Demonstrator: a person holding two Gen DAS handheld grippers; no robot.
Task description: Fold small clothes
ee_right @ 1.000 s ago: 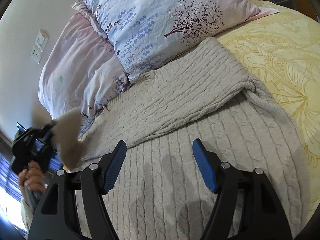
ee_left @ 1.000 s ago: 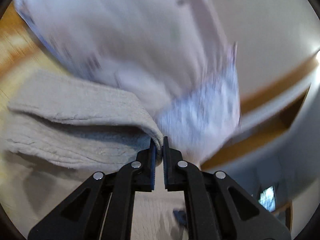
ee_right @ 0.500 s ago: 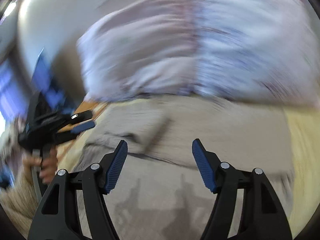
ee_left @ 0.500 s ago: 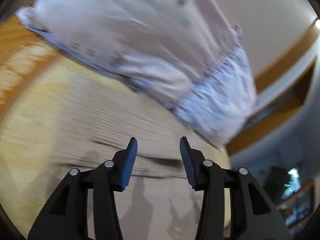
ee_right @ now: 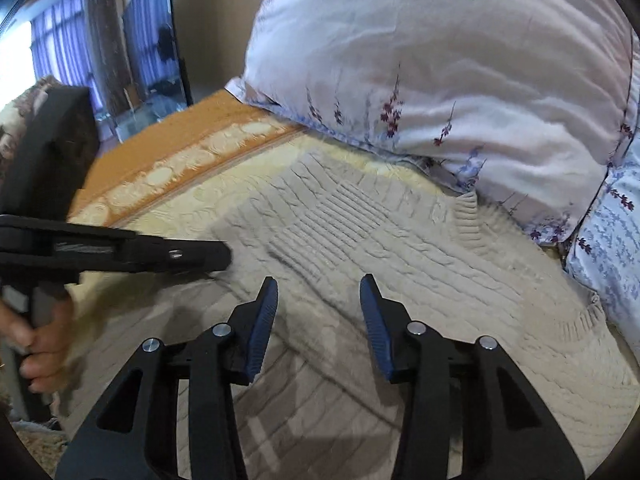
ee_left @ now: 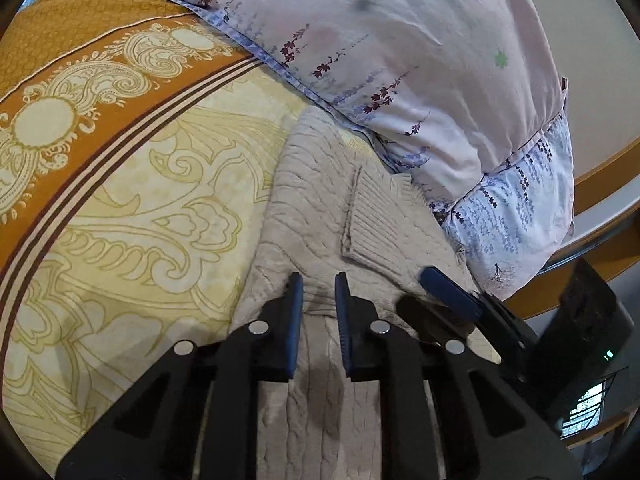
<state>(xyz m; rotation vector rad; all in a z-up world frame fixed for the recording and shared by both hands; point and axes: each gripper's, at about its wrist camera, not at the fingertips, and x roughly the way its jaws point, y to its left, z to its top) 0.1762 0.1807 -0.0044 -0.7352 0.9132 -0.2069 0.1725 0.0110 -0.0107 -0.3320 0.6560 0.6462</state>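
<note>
Knit sweater (ee_left: 320, 208): near portion hidden under the left hand-held gripper (ee_left: 319, 312) in the left wrist view; hem cut off by the lower picture edge in both views. Left hand-held gripper (ee_right: 216, 256) in the right wrist view: motion-blurred, finger gap not discernible there. Pillow (ee_right: 460, 60): upper part cropped by the fisheye rim; its far side covers the head edge of the bed (ee_left: 120, 160).

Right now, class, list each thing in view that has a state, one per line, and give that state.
Sweater: lying flat on the bed, sleeve folded across it.
Left gripper: slightly open, empty, over the sweater.
Right gripper: open, empty, over the sweater.
Pillow: resting at the sweater's far edge.
</note>
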